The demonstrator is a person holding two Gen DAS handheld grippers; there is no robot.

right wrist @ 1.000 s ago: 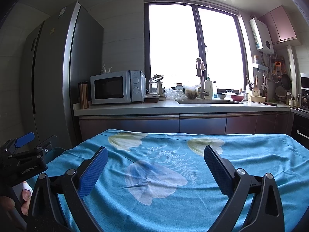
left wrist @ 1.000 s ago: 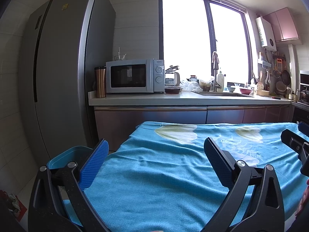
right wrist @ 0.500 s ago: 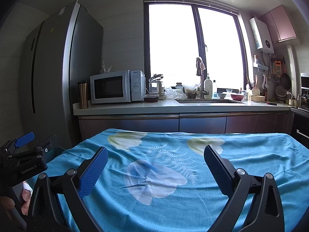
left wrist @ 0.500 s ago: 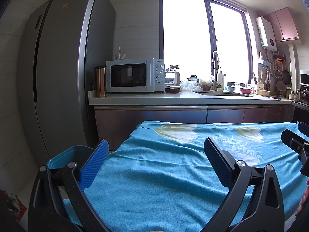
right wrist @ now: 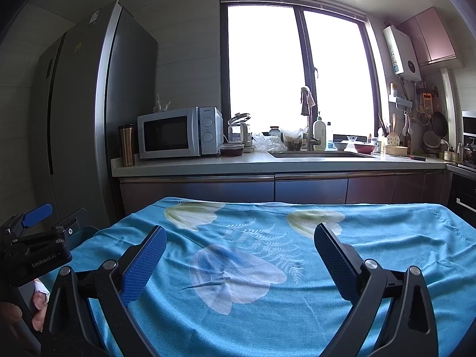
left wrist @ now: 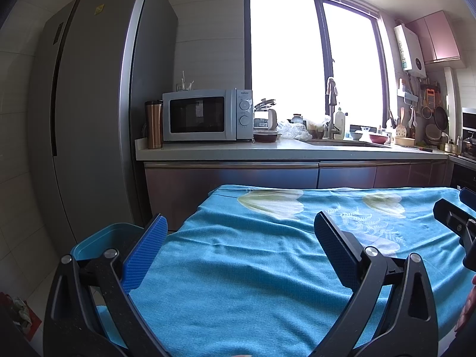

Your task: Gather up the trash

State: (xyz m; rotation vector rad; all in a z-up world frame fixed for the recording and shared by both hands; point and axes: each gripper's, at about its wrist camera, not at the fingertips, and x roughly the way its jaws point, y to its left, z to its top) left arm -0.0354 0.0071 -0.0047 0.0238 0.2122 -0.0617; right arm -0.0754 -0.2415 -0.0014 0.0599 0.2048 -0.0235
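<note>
My left gripper point(left wrist: 241, 238) is open above the near left part of a table covered by a blue flowered cloth point(left wrist: 267, 255), with nothing between its blue pads. My right gripper point(right wrist: 239, 245) is open over the middle of the same cloth point(right wrist: 267, 238), also holding nothing. A blue bin point(left wrist: 98, 239) stands on the floor just left of the table, partly hidden behind my left finger. No trash shows on the cloth. The right gripper's body point(left wrist: 455, 220) shows at the right edge of the left wrist view; the left gripper's body point(right wrist: 32, 250) shows at the left of the right wrist view.
A tall grey fridge point(left wrist: 89, 119) stands at the left. A counter point(left wrist: 267, 148) behind the table carries a microwave point(left wrist: 205, 114), a brown tumbler point(left wrist: 154, 125), a kettle, a sink and bowls under a bright window. A crumpled item point(left wrist: 20, 312) lies on the floor at far left.
</note>
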